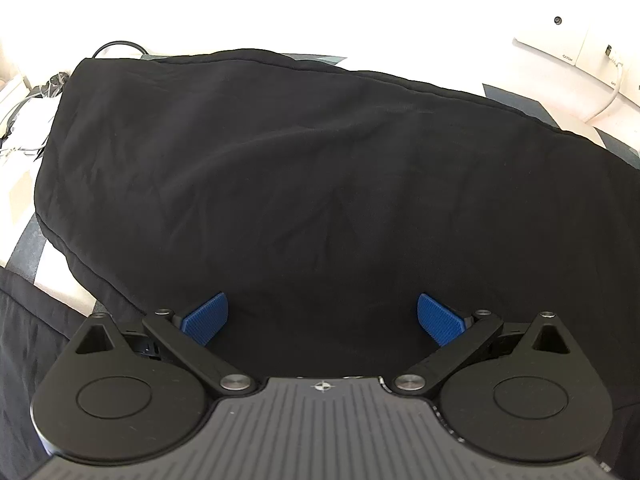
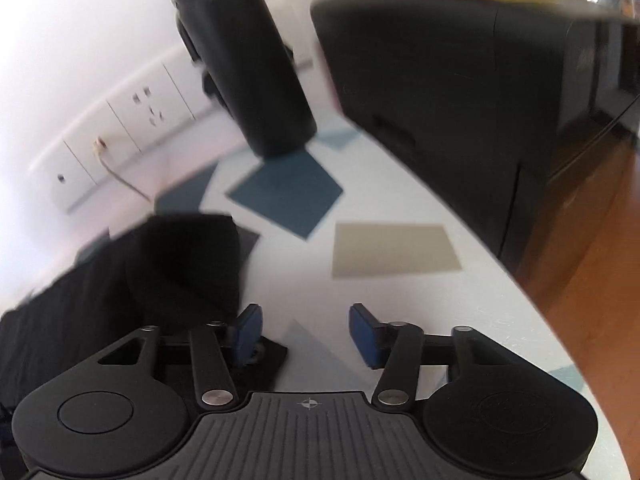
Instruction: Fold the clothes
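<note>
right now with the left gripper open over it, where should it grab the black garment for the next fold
Probably the black garment at its near-left hemmed edge, by the pale tablecloth. The cloth lies flat there and ends in a seam, so one pad can slide under from the left. The left gripper hovers open over mid-panel, which offers only smooth fabric.

From my feed: white tabletop (image 2: 400, 184) with scattered blue-grey and beige patches. White wall behind, washed out by strong light. A white socket strip (image 2: 120, 128) runs along the wall, one cable (image 2: 120, 178) plugged in. Dark bottle (image 2: 244, 68) stands by a black box (image 2: 452, 92) at the table's far end. Brown wooden floor (image 2: 592, 248) beyond the rim. Left view: more white outlets (image 1: 576, 52), loose cables (image 1: 24, 120) at the edge.
</note>
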### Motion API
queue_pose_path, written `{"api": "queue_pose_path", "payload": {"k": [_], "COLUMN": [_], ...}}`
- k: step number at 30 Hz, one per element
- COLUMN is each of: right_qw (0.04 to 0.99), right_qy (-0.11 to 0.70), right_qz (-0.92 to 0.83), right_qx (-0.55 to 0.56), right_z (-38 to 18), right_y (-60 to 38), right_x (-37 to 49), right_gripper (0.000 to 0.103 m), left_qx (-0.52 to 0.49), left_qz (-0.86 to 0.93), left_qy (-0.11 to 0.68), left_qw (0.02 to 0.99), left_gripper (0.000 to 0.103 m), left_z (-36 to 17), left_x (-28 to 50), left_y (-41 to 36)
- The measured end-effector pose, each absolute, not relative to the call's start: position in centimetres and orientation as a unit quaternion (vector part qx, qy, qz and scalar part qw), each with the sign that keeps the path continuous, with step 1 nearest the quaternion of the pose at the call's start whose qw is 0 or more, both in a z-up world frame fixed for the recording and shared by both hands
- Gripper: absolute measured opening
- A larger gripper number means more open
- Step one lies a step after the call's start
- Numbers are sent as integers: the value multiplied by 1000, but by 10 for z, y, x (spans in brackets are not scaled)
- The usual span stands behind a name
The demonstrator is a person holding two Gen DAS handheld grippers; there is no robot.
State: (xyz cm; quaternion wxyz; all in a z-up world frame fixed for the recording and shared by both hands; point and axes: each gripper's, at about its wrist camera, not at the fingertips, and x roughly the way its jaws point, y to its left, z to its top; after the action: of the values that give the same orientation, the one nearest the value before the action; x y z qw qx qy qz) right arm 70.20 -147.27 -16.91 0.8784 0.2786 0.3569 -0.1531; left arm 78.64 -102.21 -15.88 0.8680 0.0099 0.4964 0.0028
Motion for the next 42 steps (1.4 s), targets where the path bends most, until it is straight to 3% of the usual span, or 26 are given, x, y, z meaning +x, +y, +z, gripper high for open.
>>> {"api": "queue_pose_path", "payload": {"k": [4,6,8,10,16,18,20,25,36,40,42], "right_qw": [884,887,894,900,895,900,903,896,894,900,914], "right_qy": [364,365,350,331,350,339,323,308,345,336,302], "right_qz": [-95,-89,-71,-29,38,17,-26,-136,-61,-60,-91], "right_qx": [277,268,271,282,272,274,281,288,278,271,254], "right_z": [-176,-176,-170,-163,-163,-162,-160,-170,-203,-190,-176], "right_y": [-1455,-1442,-1430,-1419,-1395,-1403,-1422,-1479,-1482,-1485,-1486], "right_x": [708,711,708,705,708,705,706,731,787,785,788], "right_gripper": [54,48,10,2,2,9,29,29,29,8,6], "left_qx": [8,7,6,5,5,6,6,2,5,4,5], "left_qz": [5,8,10,12,14,14,14,17,17,17,15], "left_qy": [494,492,491,489,489,489,487,485,490,491,490], "left_qw": [870,870,871,872,872,872,873,874,872,871,871], "left_gripper": [103,103,103,103,103,103,103,103,103,103,103], "left_z": [-159,-159,-159,-159,-158,-157,-158,-158,-157,-158,-158], "left_x": [784,783,782,781,779,778,778,778,780,781,782], "left_y": [-1023,-1023,-1023,-1023,-1024,-1024,-1024,-1024,-1024,-1024,-1024]}}
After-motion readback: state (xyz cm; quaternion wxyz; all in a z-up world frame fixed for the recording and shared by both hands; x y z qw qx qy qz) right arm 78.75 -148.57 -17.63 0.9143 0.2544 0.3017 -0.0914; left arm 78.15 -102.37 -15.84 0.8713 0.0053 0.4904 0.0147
